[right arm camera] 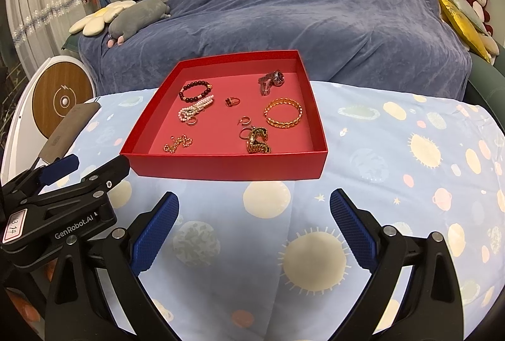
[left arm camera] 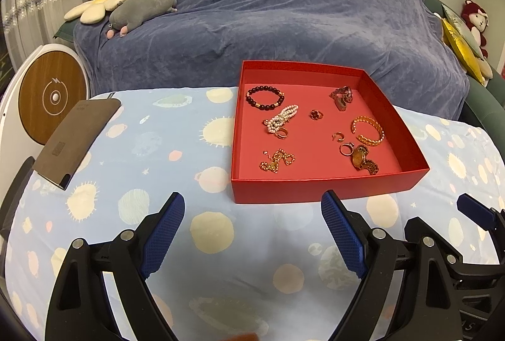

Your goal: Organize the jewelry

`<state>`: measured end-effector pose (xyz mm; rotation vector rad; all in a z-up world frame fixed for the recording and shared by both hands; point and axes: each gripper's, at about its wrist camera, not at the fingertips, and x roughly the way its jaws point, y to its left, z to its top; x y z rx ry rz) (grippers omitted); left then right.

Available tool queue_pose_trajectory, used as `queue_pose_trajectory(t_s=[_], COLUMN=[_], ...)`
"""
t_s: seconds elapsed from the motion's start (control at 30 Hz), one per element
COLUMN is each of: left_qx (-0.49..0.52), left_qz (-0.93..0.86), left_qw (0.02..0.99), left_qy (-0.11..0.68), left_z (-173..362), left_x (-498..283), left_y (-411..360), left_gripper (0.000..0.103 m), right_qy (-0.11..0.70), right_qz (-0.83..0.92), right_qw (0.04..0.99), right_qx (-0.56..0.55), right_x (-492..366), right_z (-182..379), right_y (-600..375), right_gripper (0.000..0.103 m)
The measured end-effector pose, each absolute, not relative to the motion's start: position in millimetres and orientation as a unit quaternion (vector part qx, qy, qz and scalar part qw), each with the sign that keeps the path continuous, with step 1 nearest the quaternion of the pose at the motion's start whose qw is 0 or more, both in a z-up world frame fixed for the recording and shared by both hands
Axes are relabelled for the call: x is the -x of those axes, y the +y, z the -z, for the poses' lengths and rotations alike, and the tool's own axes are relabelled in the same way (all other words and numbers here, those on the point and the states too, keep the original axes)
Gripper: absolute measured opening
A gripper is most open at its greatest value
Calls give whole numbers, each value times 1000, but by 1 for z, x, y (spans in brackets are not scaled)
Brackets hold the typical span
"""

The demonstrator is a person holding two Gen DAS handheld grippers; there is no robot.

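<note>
On the near part of the patterned cloth (left arm camera: 189, 151), left to right: left gripper (left arm camera: 252, 199) spread wide, nothing between the fingers; right gripper (right arm camera: 255, 197) spread just as wide, likewise empty. Both short of the red box (left arm camera: 315, 186), touching nothing.

Likely trouble, from the left of the box:
- Gold chain (left arm camera: 277, 161), near left corner: fine bunched links, apt to slip off broad pads, or to trail and catch the wall on the way out.
- Pearl bracelet (left arm camera: 281, 118) with a small ring (left arm camera: 282, 133) touching its near end: risks dragging both in one pinch.
- Near right, a second ring (left arm camera: 345, 148) just beside the gold watch (left arm camera: 363, 161): hardly room for a finger between, so probably knocks one while taking the other.
- Shallow box on loose cloth: may slide or tip if a finger pushes the wall.

Look of the jewelry, all loose on the red floor, no dividers:
- Far left, dark bead bracelet (left arm camera: 264, 98), a round loop with gold spacers.
- Middle, dark flower ring (left arm camera: 315, 114), alone and well apart from the rest.
- Far right, silver watch (left arm camera: 342, 96), band folded.
- Right, gold bangle (left arm camera: 367, 131), open cuff, patterned, lying flat, with a small hoop (left arm camera: 338, 135) near it.
</note>
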<state>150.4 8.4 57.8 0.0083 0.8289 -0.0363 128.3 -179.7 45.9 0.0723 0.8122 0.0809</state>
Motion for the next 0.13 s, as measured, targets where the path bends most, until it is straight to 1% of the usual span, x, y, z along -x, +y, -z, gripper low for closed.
queue_pose_trajectory(t_s=[0.13], left_qx=[-7], left_qz=[21], left_qw=[917], left_qy=[399], left_z=[-58], left_x=[-150], left_y=[9], left_gripper=[86], right_qy=[394], right_qz=[-38], right_qw=[918], right_qx=[-35], right_x=[-129], right_z=[-46], right_y=[-179], right_gripper=[95])
